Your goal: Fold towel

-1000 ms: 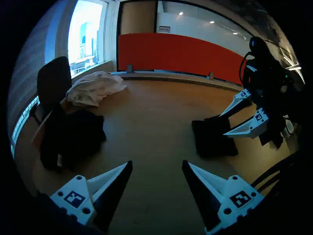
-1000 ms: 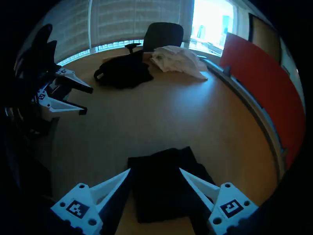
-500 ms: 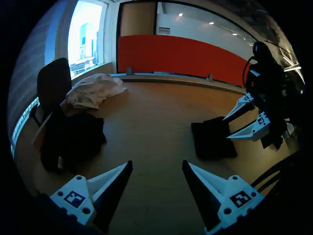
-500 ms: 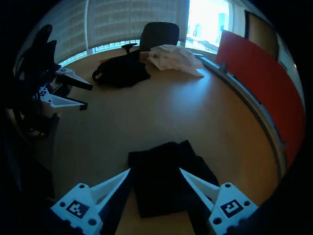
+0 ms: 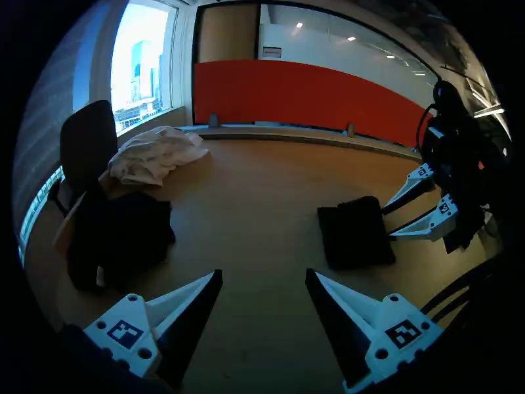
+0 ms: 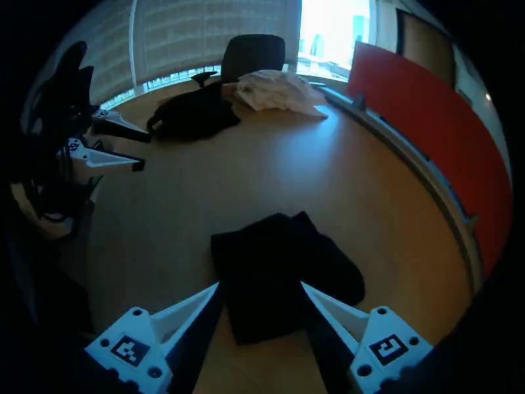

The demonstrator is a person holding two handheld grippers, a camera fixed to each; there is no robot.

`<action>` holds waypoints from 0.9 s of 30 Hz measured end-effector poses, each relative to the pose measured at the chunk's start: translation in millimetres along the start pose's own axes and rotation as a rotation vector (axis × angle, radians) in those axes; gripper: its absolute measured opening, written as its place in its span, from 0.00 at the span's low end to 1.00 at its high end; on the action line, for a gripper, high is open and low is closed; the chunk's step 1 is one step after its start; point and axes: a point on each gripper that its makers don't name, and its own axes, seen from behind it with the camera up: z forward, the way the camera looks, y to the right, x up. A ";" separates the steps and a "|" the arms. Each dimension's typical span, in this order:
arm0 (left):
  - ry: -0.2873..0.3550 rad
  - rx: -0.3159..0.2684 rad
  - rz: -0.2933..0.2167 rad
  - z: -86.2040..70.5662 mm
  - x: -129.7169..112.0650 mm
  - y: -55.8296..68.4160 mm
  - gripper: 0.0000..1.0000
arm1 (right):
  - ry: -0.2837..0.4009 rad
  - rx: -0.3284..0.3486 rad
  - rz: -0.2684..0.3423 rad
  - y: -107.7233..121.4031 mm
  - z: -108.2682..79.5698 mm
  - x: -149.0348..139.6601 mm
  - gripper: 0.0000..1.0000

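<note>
Left tongs (image 5: 262,272): released. In the left gripper view both fingers stand wide apart with nothing between them but bare table (image 5: 262,190) surface. In the right gripper view the same tongs appear far off at the left edge, fingers spread, held over the table edge by a dark-clad person.

Right tongs (image 6: 261,284): released. In the right gripper view the fingers are spread and grip nothing. The near edge of the towel (image 6: 282,276) lies between and just beyond the fingertips. In the left gripper view these tongs sit at the right side, their tips at the towel's right edge. Whether the tips touch the fabric cannot be told.

Towel: dark, folded into a compact, roughly rectangular bundle lying flat on the wooden table. In the right gripper view its far corner bulges out to the right, and the fold lines are not legible against the dark fabric.

Further out on the table:
- A black bundle (image 6: 193,118), possibly a bag or garment, lies on the far side of the table, well apart from the towel.
- A crumpled white cloth (image 6: 275,92) lies just beside the black bundle.
- A dark office chair (image 6: 252,56) stands behind both items.

A red panel (image 6: 433,131) runs along one long table edge. A bright window (image 6: 325,36) is behind the chair, with blinds (image 6: 197,33) beside it.
</note>
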 end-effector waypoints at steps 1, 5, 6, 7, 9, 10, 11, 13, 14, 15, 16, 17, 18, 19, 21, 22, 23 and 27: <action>0.000 0.000 0.001 -0.1 0.0 -0.1 0.94 | -0.001 -0.003 0.005 0.0 -1.4 -2.4 0.76; 0.000 0.001 0.002 -0.3 -0.3 -0.4 0.94 | -0.008 -0.010 0.021 -0.9 -6.1 -11.9 0.76; -0.001 0.001 0.002 -0.4 -0.4 -0.5 0.94 | -0.010 -0.011 0.024 -1.2 -7.1 -14.3 0.76; -0.001 0.001 0.002 -0.5 -0.5 -0.3 0.94 | -0.012 -0.012 0.026 -1.4 -7.7 -16.3 0.76; -0.001 0.000 0.002 -0.6 -0.7 0.0 0.94 | -0.016 -0.015 0.031 -1.9 -9.0 -20.4 0.76; -0.001 0.000 0.003 -0.7 -0.7 0.1 0.94 | -0.017 -0.016 0.033 -2.1 -9.4 -21.9 0.76; -0.001 0.000 0.004 -0.9 -0.8 0.3 0.94 | -0.018 -0.017 0.034 -2.4 -9.8 -23.5 0.76; -0.001 -0.001 0.006 -1.1 -0.8 0.6 0.94 | -0.021 -0.020 0.038 -2.9 -10.4 -26.3 0.76; -0.001 -0.001 0.007 -1.2 -0.9 0.8 0.94 | -0.022 -0.021 0.040 -3.3 -10.7 -27.8 0.76; -0.001 -0.001 0.007 -1.2 -1.0 0.9 0.94 | -0.023 -0.022 0.043 -3.7 -10.8 -29.2 0.76; -0.001 -0.001 0.007 -1.2 -1.1 0.9 0.94 | -0.025 -0.022 0.046 -4.4 -10.8 -31.3 0.76; -0.001 -0.001 0.008 -1.2 -1.3 0.9 0.94 | -0.028 -0.022 0.049 -5.3 -10.7 -33.7 0.76; -0.001 -0.001 0.008 -1.2 -1.5 0.9 0.94 | -0.030 -0.023 0.052 -6.1 -10.6 -35.9 0.76; -0.001 0.000 0.008 -1.2 -1.8 0.9 0.94 | -0.033 -0.023 0.055 -7.2 -10.2 -38.5 0.76; -0.002 0.000 0.008 -1.1 -2.3 0.9 0.94 | -0.041 -0.023 0.060 -9.6 -9.5 -44.0 0.76; -0.002 0.000 0.008 -1.2 -2.5 0.8 0.94 | -0.044 -0.023 0.063 -11.0 -9.0 -46.6 0.76; -0.002 0.000 0.008 -1.3 -2.6 0.6 0.94 | -0.048 -0.022 0.065 -12.5 -8.5 -49.4 0.76; -0.003 0.001 0.009 -1.9 -3.2 -0.1 0.94 | -0.059 -0.022 0.077 -17.5 -6.3 -58.2 0.76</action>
